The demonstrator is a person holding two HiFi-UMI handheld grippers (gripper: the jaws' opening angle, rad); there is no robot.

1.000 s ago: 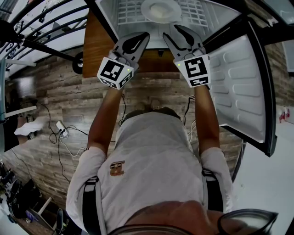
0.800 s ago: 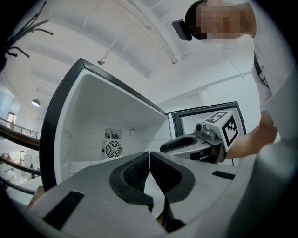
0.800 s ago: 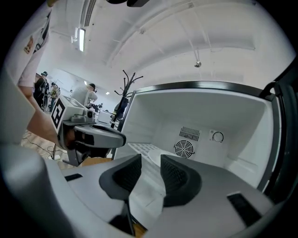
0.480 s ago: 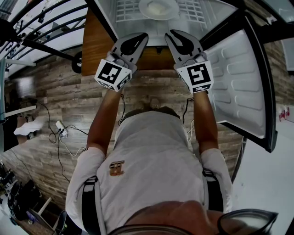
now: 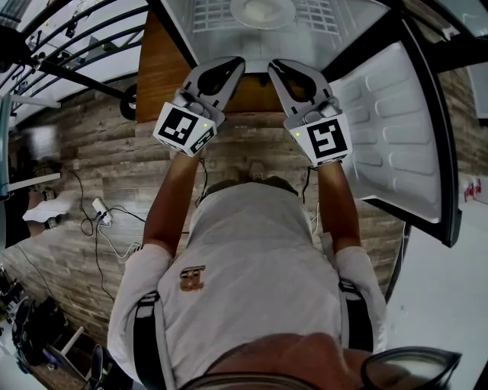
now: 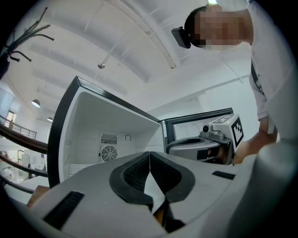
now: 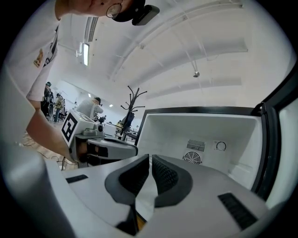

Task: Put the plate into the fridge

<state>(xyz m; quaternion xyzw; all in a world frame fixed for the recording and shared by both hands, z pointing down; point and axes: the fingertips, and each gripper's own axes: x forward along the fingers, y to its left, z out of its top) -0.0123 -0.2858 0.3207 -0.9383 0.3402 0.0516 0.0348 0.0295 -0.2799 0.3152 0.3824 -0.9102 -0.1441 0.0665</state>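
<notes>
Grey jaws of my left gripper (image 5: 231, 64) meet tip to tip, holding nothing. Ahead, the plate (image 5: 263, 11) sits on the wire shelf (image 5: 210, 23) inside the fridge (image 5: 354, 23) — untouched. My right gripper (image 5: 280, 67) has just been closing, jaws almost together and empty — beside the open door (image 5: 396, 129).

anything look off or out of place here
Nothing stands out. The plate sits flat on the wire shelf in the fridge, with no spill. The door is open. The left claw is shut and empty; the right claw has just been closing on nothing.

The left gripper (image 6: 149, 154), fingers together, faces the open fridge (image 6: 114, 123).
</notes>
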